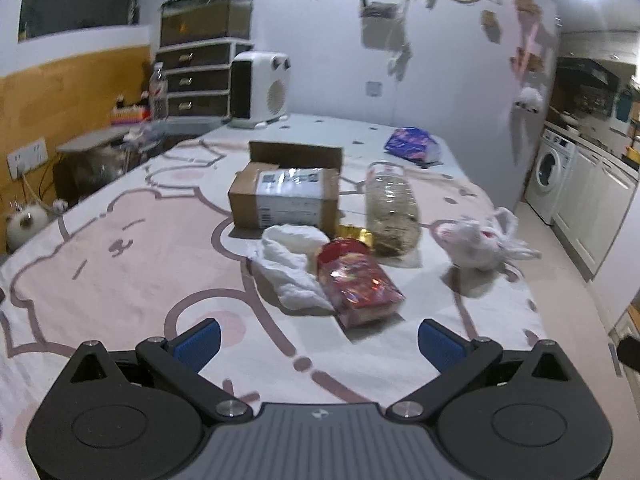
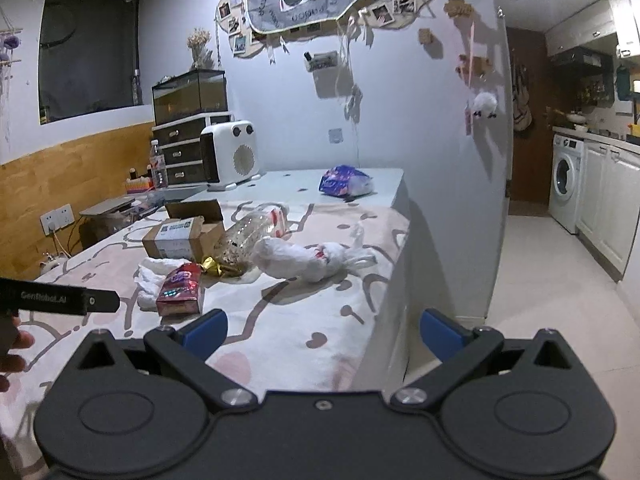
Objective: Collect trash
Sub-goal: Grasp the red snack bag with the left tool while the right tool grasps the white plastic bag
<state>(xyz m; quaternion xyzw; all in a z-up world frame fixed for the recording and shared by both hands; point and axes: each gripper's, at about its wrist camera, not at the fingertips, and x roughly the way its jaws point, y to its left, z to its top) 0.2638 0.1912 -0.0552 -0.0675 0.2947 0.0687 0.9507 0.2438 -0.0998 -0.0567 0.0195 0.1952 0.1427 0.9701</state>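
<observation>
On bedspread (image 1: 120, 280), red packet (image 1: 360, 288) just beyond left hand-held gripper (image 1: 319, 344)

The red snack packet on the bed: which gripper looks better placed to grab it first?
Probably left. The red snack packet lies just ahead of the open left gripper; from the right gripper it sits off to the side.

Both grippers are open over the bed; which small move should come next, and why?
Probably ease the left gripper forward onto the red packet: it lies nearest, almost centred ahead of the open jaws, and nothing is held yet.
</observation>
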